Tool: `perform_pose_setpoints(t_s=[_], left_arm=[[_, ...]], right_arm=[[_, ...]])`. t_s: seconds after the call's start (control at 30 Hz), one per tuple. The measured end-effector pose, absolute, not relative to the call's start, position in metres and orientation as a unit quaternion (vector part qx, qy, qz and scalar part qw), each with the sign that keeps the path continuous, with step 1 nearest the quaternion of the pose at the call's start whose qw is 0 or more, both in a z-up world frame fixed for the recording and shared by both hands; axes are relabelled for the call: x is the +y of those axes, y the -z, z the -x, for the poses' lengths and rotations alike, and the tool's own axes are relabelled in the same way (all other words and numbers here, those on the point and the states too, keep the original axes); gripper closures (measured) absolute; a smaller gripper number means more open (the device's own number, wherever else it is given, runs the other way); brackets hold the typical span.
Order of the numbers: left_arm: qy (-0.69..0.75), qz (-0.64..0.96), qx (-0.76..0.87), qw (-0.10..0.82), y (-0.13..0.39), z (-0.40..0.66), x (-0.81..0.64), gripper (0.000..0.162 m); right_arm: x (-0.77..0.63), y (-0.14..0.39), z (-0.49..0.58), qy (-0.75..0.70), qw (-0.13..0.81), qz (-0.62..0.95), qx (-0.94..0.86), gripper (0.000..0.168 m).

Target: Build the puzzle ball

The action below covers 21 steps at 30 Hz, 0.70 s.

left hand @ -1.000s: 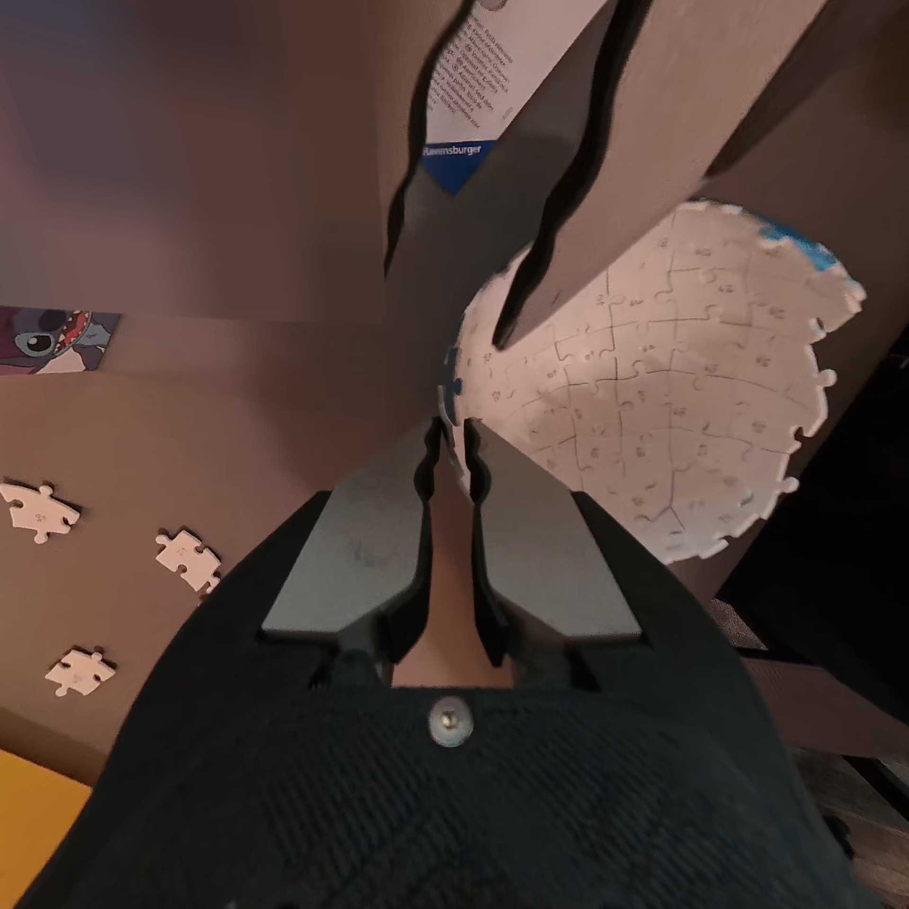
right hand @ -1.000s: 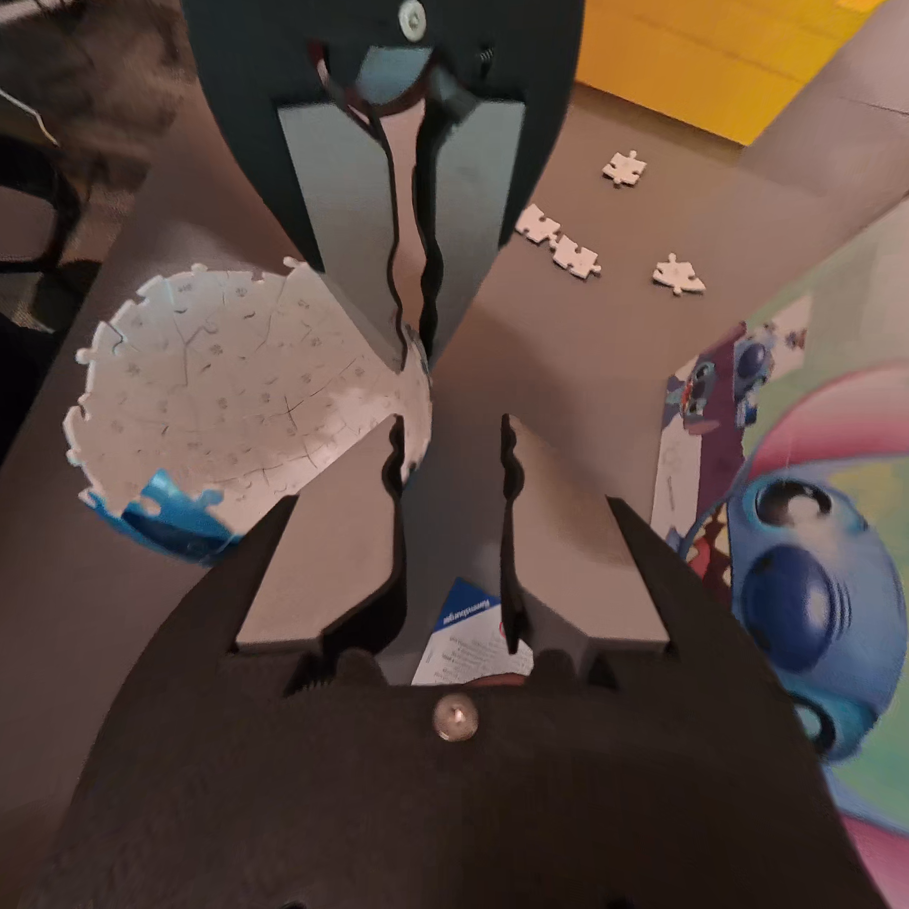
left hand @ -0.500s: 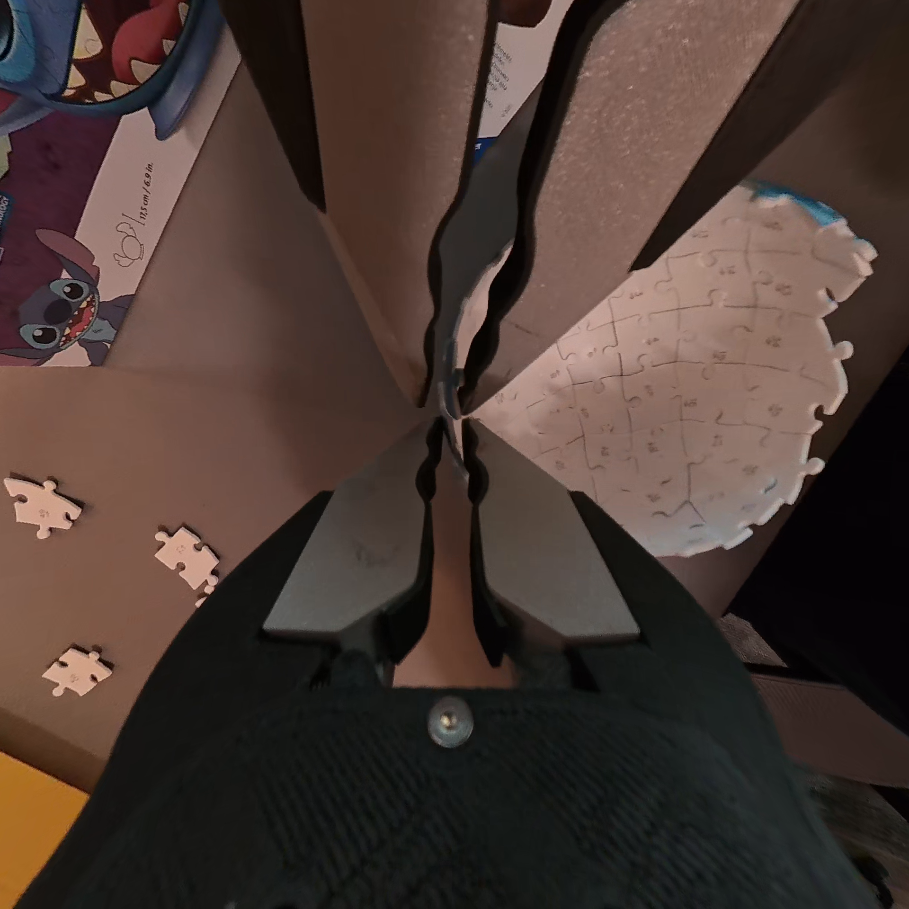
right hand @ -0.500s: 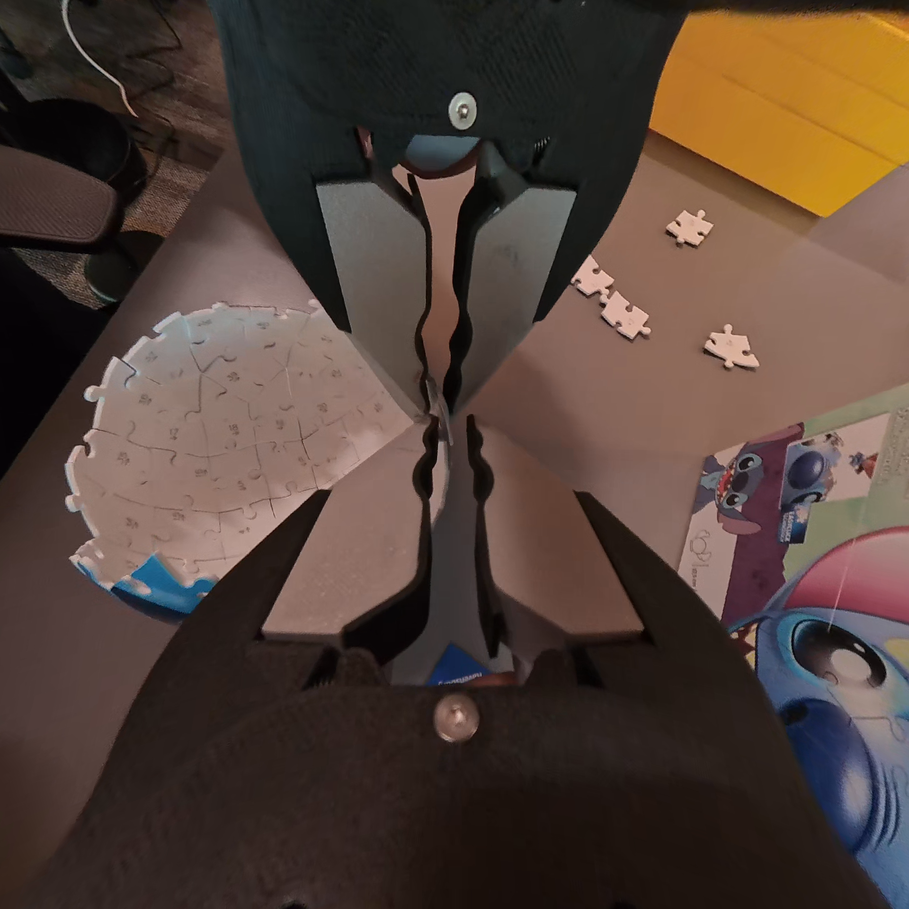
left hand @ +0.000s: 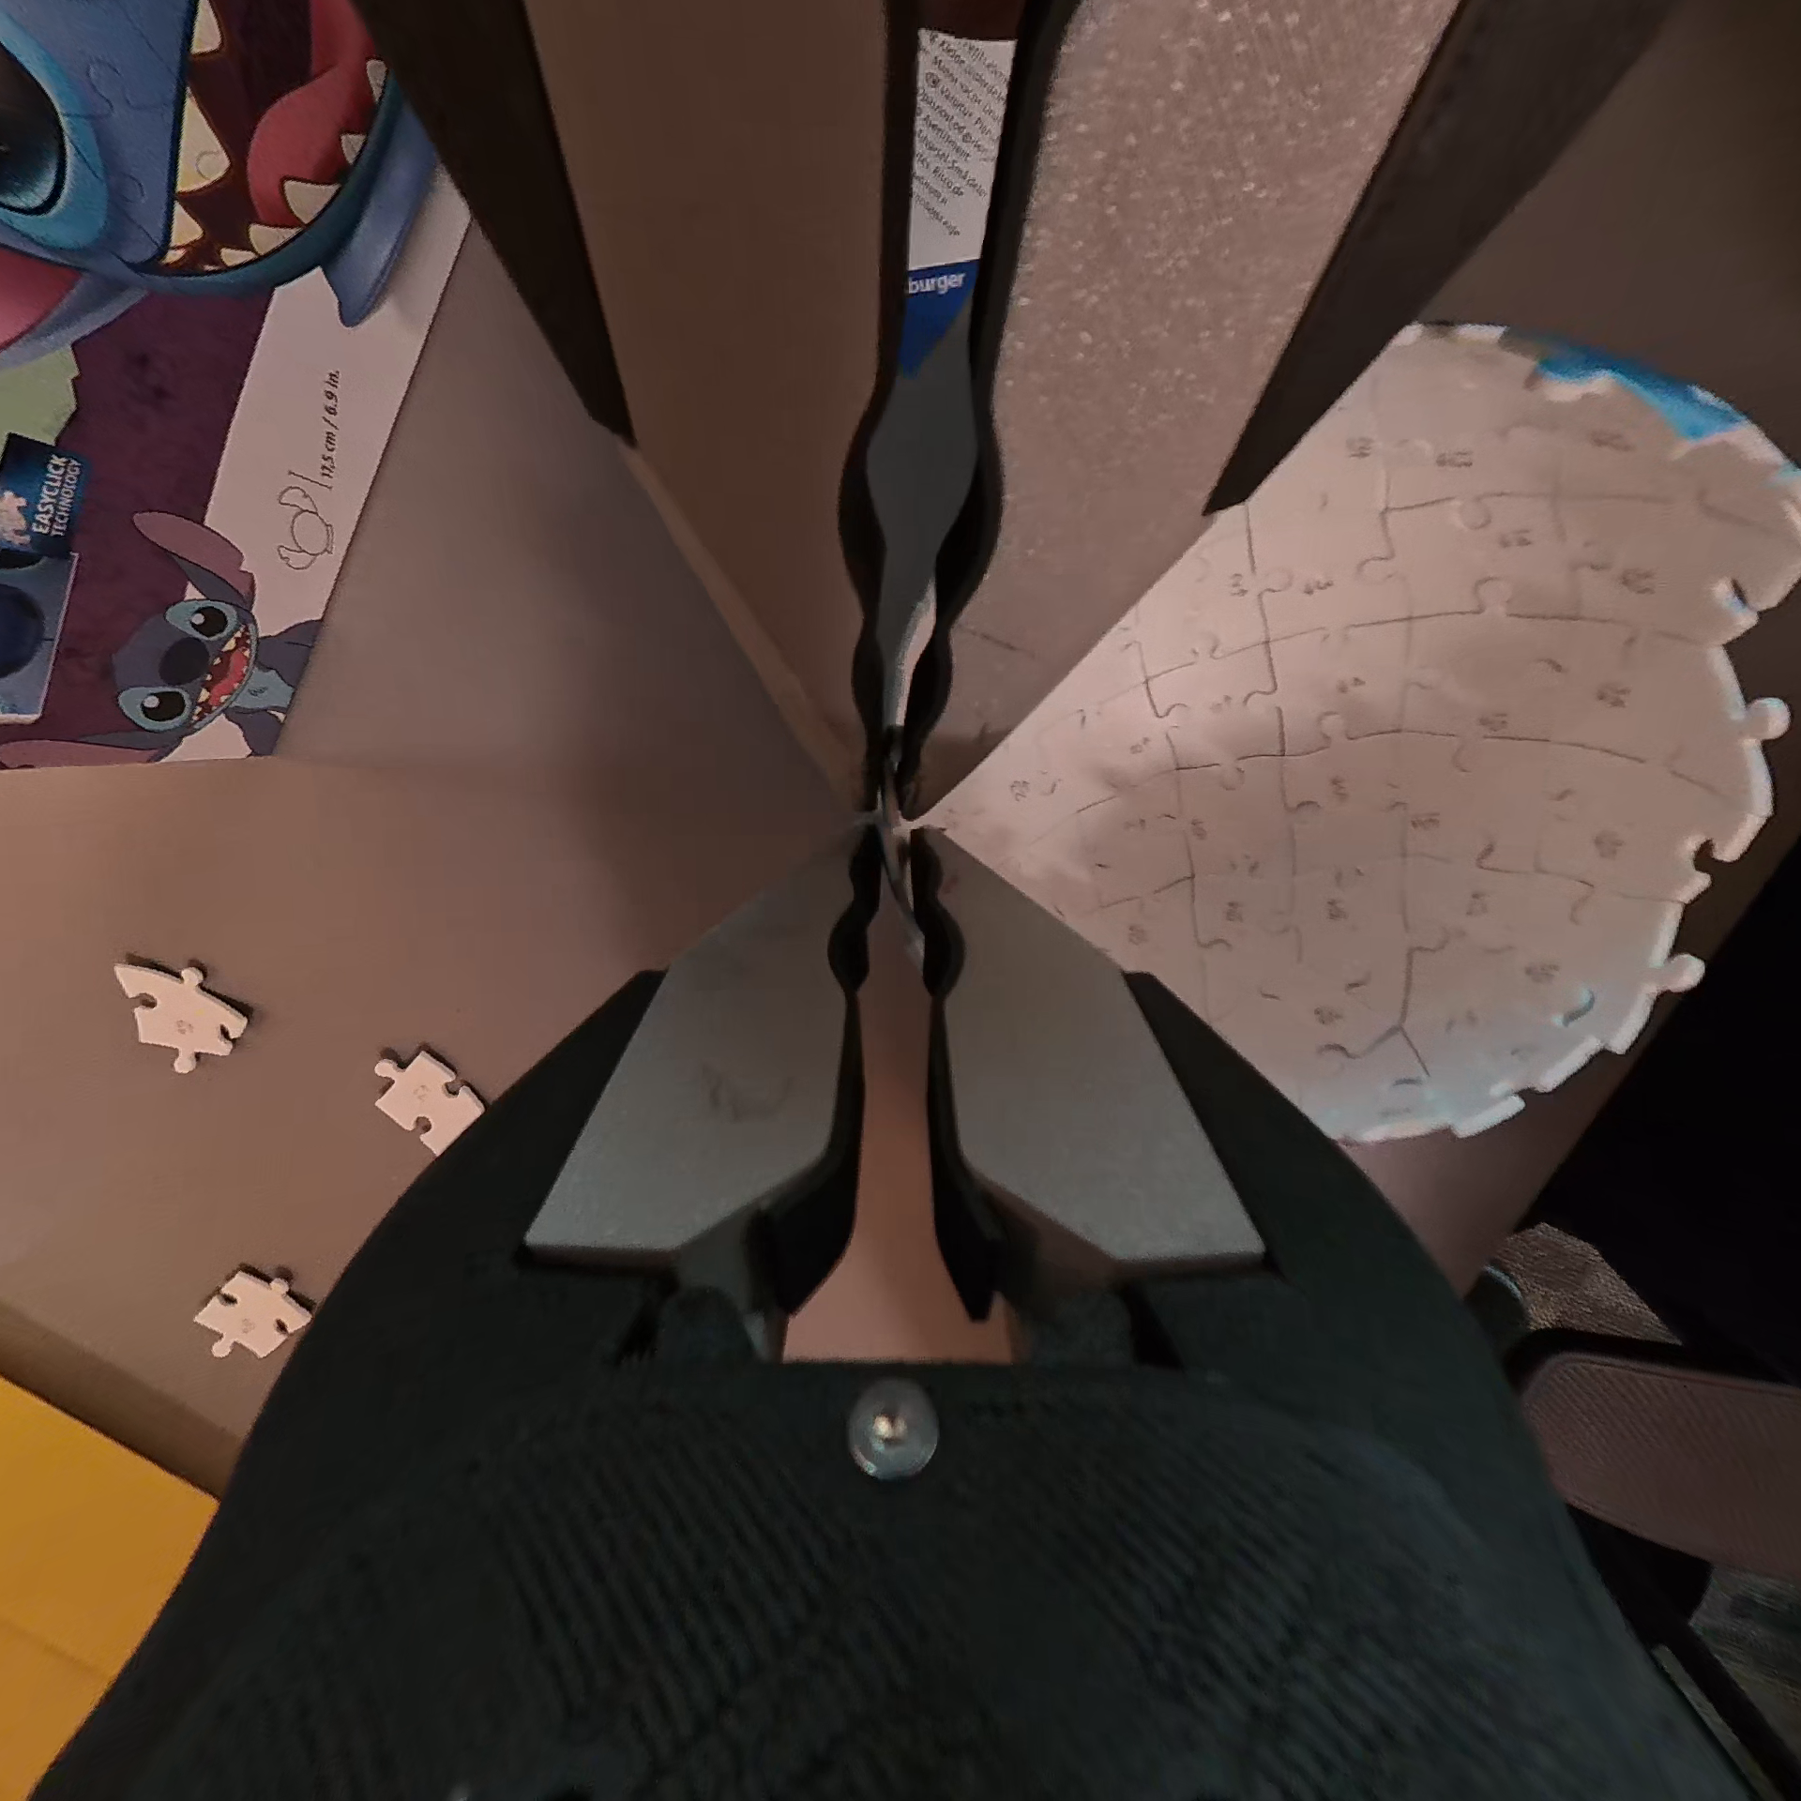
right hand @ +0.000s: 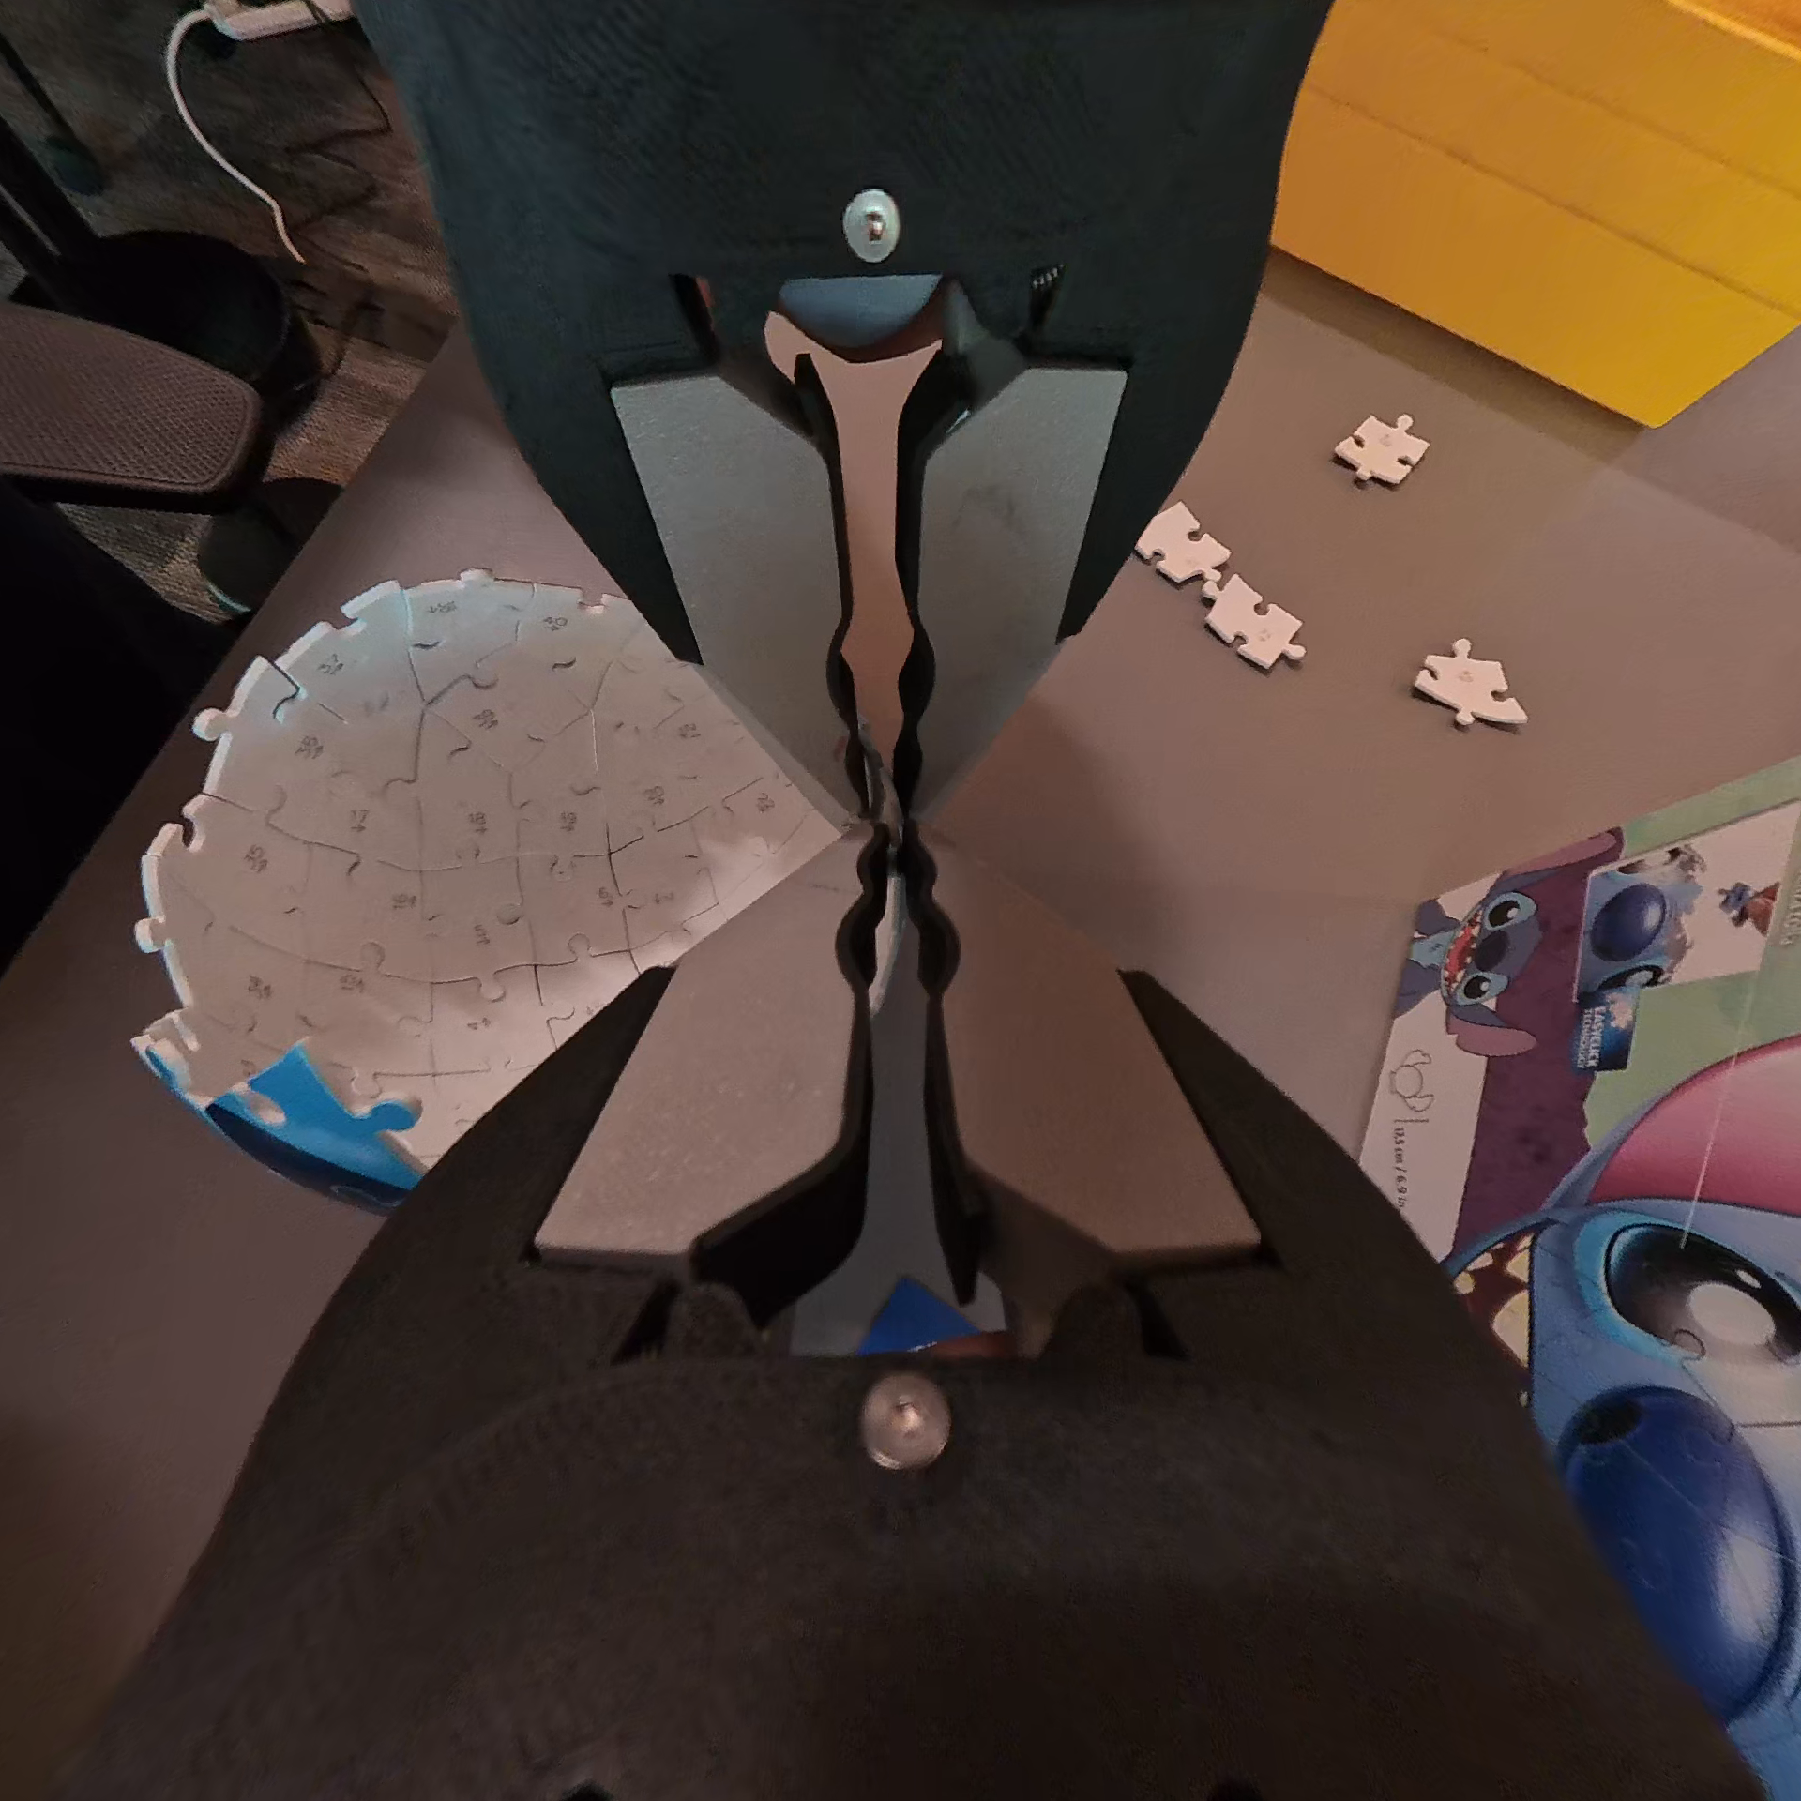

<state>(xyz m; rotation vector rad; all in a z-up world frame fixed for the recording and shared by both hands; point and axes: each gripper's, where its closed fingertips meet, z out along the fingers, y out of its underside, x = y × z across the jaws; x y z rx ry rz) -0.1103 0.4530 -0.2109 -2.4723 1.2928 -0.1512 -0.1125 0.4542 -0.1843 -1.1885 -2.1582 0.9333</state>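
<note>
The half-built puzzle ball is a white bowl of joined pieces with a blue outer side, resting on the brown table; it also shows in the right wrist view. My left gripper is shut on the bowl's near rim. My right gripper comes from the opposite side and is shut on the same part of the rim, tip to tip with the left. The rim between the pads shows only as a thin sliver. Loose white pieces lie on the table, several in the right wrist view.
A printed puzzle box sheet with a blue cartoon figure lies flat on the table, also in the left wrist view. A white leaflet lies under the right gripper. A yellow surface borders the table. A chair stands beyond the edge.
My right gripper moved in toward the left gripper's tips and closed from open onto the bowl's rim. My left gripper kept its hold; the bowl barely shifted.
</note>
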Motion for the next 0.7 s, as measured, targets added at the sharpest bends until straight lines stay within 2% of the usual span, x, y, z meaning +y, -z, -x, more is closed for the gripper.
perform_pose_setpoints(t_s=[0.7], left_arm=[[0.031,0.863,0.469,0.184,0.2098,0.1116,0.4558,0.159]], right_arm=[[0.4563,0.1835,0.1132,-0.352,0.234,0.453,-0.785,0.168]])
